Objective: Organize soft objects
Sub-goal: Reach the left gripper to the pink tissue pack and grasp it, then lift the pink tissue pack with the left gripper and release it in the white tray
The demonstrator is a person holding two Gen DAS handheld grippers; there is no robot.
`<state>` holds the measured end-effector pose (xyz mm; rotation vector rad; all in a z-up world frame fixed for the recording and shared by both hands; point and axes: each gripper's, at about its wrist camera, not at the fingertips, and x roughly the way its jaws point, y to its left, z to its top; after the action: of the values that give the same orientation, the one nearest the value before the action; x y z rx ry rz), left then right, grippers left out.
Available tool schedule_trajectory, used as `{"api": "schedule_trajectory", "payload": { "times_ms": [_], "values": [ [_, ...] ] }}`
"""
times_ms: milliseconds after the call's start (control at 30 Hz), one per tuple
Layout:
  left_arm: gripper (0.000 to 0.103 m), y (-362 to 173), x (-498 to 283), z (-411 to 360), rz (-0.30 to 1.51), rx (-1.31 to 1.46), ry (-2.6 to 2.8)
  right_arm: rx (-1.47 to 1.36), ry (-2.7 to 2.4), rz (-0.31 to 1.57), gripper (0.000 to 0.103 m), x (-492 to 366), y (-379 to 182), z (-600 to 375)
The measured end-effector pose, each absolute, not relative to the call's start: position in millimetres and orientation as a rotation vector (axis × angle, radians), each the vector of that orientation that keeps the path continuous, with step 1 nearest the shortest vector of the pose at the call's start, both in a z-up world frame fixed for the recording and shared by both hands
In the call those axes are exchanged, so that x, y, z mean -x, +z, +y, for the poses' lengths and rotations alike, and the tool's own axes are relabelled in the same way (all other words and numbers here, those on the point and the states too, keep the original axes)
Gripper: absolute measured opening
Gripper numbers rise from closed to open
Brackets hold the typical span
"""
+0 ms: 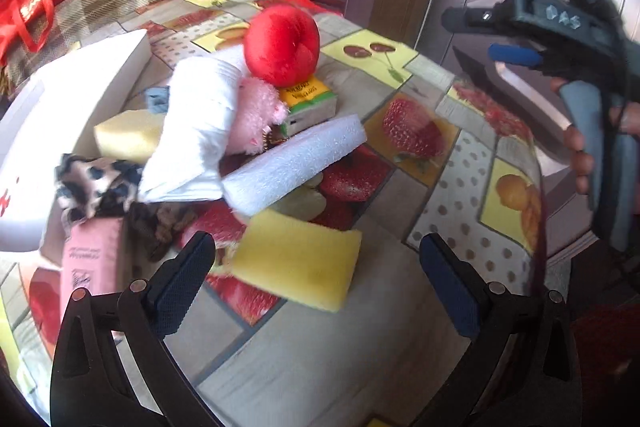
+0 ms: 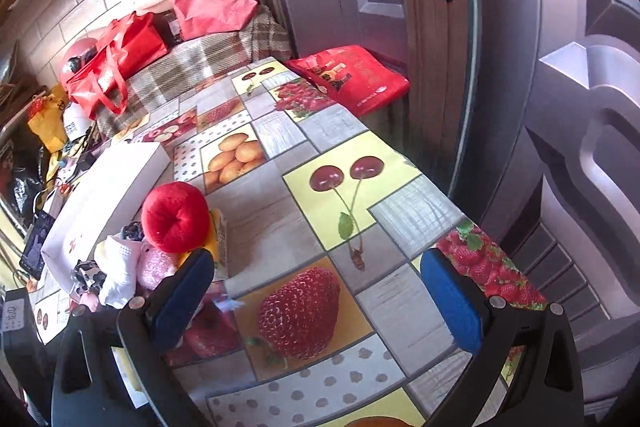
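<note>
A pile of soft things lies on the fruit-print table (image 1: 340,339): a red plush ball (image 1: 282,45), a white rolled cloth (image 1: 198,131), a pink fluffy toy (image 1: 258,117), a white foam block (image 1: 294,163), two yellow sponges (image 1: 296,259) (image 1: 128,135) and a leopard-print cloth (image 1: 96,187). My left gripper (image 1: 320,287) is open and empty, just in front of the near yellow sponge. My right gripper (image 2: 320,299) is open and empty above the table's right side, also seen at the right of the left wrist view (image 1: 516,39). The red ball also shows in the right wrist view (image 2: 174,217).
A white box (image 1: 76,115) stands left of the pile, a pink packet (image 1: 90,259) lies near the left finger, and a yellow-green carton (image 1: 310,101) sits under the ball. Red bags (image 2: 116,67) lie on a plaid surface behind. A door (image 2: 560,107) is close on the right.
</note>
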<state>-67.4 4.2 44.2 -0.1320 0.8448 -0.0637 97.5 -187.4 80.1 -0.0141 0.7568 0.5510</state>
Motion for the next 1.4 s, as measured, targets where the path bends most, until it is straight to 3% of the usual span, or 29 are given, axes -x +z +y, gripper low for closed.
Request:
{"api": "schedule_trajectory", "payload": {
  "times_ms": [267, 867, 933, 1000, 1400],
  "values": [
    [0.103, 75.1, 137.5, 88.5, 0.75, 0.239, 0.274, 0.089, 0.814, 0.849, 0.103, -83.6, 58.1, -125.6],
    [0.103, 20.2, 82.4, 113.6, 0.974, 0.233, 0.31, 0.395, 0.876, 0.943, 0.102, -50.2, 18.7, -32.7],
    [0.092, 20.8, 83.7, 112.7, 0.964, 0.259, 0.305, 0.367, 0.886, 0.959, 0.095, -53.3, 18.5, -37.2],
    [0.056, 20.5, 85.5, 110.3, 0.973, 0.266, 0.302, 0.35, 0.889, 0.97, 0.092, -55.9, 19.8, -42.7],
    [0.05, 79.3, 156.3, 110.2, 0.765, 0.33, 0.346, 0.162, 0.862, 0.793, 0.091, -51.3, 91.0, -98.2]
  ]
}}
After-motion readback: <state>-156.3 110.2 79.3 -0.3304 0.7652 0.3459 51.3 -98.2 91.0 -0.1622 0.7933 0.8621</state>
